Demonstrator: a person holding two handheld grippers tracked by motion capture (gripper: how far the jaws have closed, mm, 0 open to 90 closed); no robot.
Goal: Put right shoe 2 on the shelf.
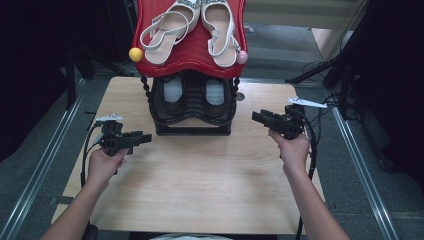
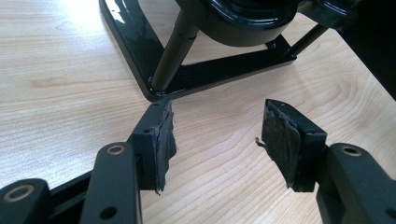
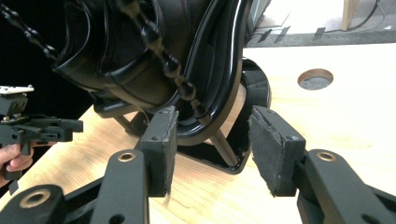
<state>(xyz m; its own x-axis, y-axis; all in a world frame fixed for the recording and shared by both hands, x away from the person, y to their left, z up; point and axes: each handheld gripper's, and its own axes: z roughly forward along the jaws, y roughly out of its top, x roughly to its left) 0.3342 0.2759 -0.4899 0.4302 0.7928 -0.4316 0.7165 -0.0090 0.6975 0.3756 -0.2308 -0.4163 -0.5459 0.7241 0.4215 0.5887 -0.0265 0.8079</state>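
Looking down on a pale wood-grain counter (image 1: 200,190), the high view shows a person's two forearms reaching in from below, a black two-jaw gripper in each hand.

On the left, the left gripper (image 1: 145,137) hovers low over the counter and points toward the base of a glossy black two-tier shoe rack (image 1: 192,107). Its fingers (image 2: 159,140) are released, spread apart with nothing but bare wood between them. In the left gripper view the rack's black base frame (image 2: 140,51) lies just ahead of them.

In the middle, the rack stands at the far side of the counter. Its lower black tier holds a pair of dark shoes with white insoles (image 1: 194,95). Its upper tier is a red wavy tray (image 1: 190,57) carrying a pair of pale cream slingback sandals (image 1: 192,27), with a yellow ball knob (image 1: 135,54) at the tray's left corner and a pink one (image 1: 242,57) at the right.

On the right, the right gripper (image 1: 257,117) points at the rack's right side. Its fingers (image 3: 161,149) are also released and wide, holding nothing, with the black tier's rim and a beaded black post (image 3: 170,65) close ahead.

The likely risk is that the rack is tall and top-loaded. A nudge or a one-sided grip at the base or post could tip it and let the sandals slide off the sloping red tray. The glossy plastic may also slip between the worn pads.
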